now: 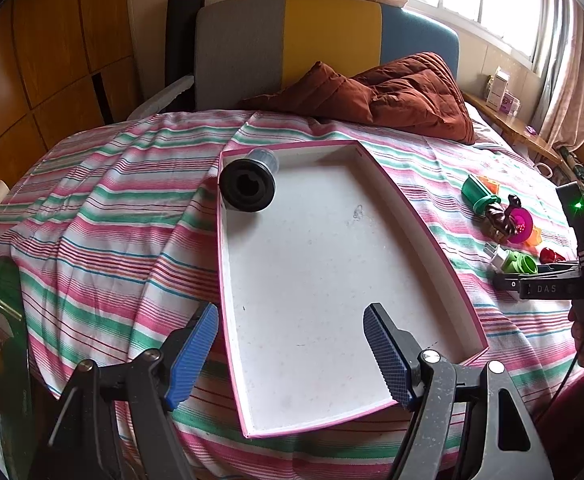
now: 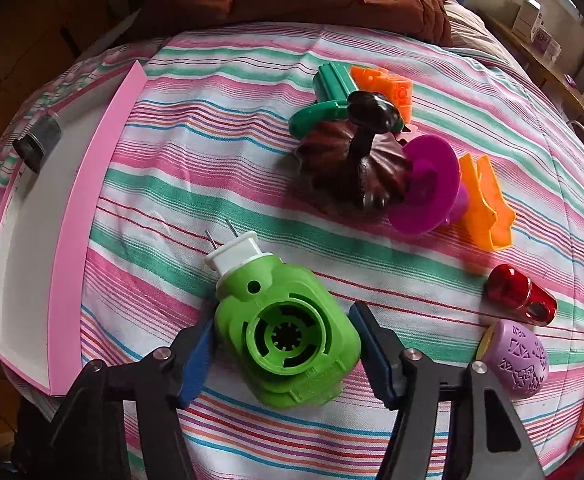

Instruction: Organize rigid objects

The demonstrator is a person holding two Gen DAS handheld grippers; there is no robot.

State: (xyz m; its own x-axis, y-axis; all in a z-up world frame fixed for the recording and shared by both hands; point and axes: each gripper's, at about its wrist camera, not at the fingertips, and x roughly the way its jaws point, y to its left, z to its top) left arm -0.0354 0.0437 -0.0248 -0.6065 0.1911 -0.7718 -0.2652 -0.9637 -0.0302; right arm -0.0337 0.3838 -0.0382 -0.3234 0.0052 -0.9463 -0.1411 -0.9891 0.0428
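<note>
At lower centre of the right wrist view, the green plug-in device [image 2: 287, 340] lies on the bed between the right gripper [image 2: 285, 354]'s spread, unclenched fingers, prongs pointing away; the left gripper [image 1: 292, 354] hangs released over the pink-rimmed tray [image 1: 432, 236].

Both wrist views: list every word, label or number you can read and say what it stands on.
"DAS" in white letters: on the black bar of the right gripper, seen from the left wrist view.
White boxes on the window ledge: printing too small and blurred to read.
Purple patterned piece: cut-out shapes only, no letters.
Green plug-in device, pink-edged tray: no text.
</note>
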